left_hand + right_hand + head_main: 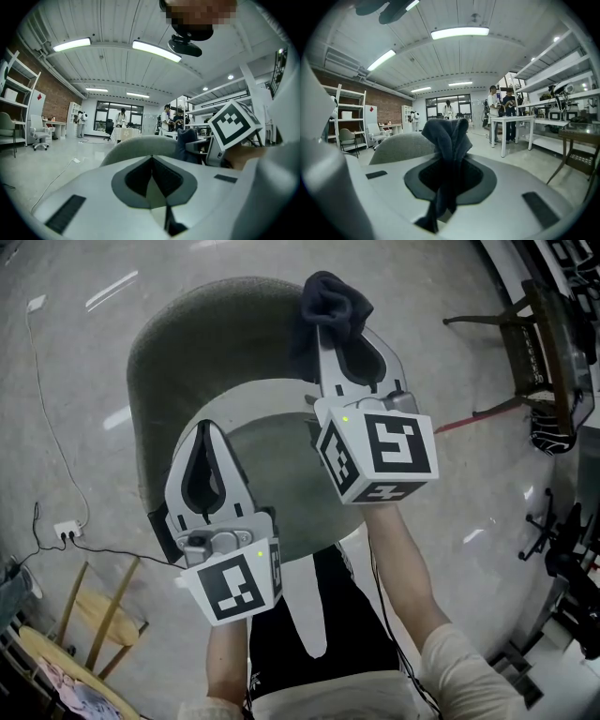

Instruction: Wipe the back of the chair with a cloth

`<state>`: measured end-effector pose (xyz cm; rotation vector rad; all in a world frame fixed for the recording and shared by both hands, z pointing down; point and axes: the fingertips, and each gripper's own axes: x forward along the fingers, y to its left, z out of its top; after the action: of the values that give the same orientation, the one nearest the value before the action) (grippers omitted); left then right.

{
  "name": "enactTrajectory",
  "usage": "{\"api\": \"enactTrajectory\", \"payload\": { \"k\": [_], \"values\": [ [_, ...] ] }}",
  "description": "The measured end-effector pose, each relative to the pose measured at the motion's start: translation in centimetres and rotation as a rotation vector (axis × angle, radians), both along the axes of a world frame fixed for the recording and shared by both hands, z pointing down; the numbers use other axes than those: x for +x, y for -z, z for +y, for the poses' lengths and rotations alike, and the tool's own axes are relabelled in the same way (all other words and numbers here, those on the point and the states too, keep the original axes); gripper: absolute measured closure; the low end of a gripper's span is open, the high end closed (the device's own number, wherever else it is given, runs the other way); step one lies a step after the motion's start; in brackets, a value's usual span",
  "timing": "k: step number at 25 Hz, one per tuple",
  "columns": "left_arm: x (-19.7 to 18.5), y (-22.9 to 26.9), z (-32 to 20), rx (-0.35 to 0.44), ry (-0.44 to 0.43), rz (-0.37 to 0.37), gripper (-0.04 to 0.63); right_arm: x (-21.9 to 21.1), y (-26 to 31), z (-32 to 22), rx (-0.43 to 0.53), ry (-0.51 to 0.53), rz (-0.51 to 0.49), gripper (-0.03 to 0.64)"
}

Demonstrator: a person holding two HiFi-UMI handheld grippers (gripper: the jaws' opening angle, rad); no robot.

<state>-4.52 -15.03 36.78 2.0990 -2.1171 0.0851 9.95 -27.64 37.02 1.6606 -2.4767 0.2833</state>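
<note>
- Right gripper [326, 334] is clamped on the dark cloth [335, 298] — the bunch juts past its tips, likely for rubbing the grey chair back [187, 343] just beneath.
- Left gripper [208, 432] has its jaws together, empty — held aside, clear of the wiping.

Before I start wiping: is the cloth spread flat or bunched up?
Bunched: the cloth sticks up in crumpled folds, pinched in the right gripper.

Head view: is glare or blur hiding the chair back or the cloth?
Head view: light streaks glare on the floor only; chair back evenly lit, cloth sharp but very dark. Right gripper view: fisheye bending at the edges, cloth in focus.
</note>
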Motion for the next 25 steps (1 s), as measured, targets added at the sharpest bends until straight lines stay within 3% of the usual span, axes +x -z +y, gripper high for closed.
{"api": "enactTrajectory", "payload": {
  "k": [7, 17, 25],
  "values": [
    [-1.4, -0.2, 0.6, -0.002, 0.043, 0.004, 0.58, -4.4, 2.4, 3.1, 0.106, 0.186, 0.011, 0.558],
    [-7.1, -0.9, 4.5, -0.005, 0.193, -0.02, 0.58, -16.2, -1.4, 9.2, -0.004, 0.501, -0.147, 0.558],
    [-10.8, -3.5, 7.2, -0.06, 0.266, -0.021, 0.579, -23.1, -4.6, 13.3, -0.066, 0.677, -0.13, 0.558]
  ]
}}
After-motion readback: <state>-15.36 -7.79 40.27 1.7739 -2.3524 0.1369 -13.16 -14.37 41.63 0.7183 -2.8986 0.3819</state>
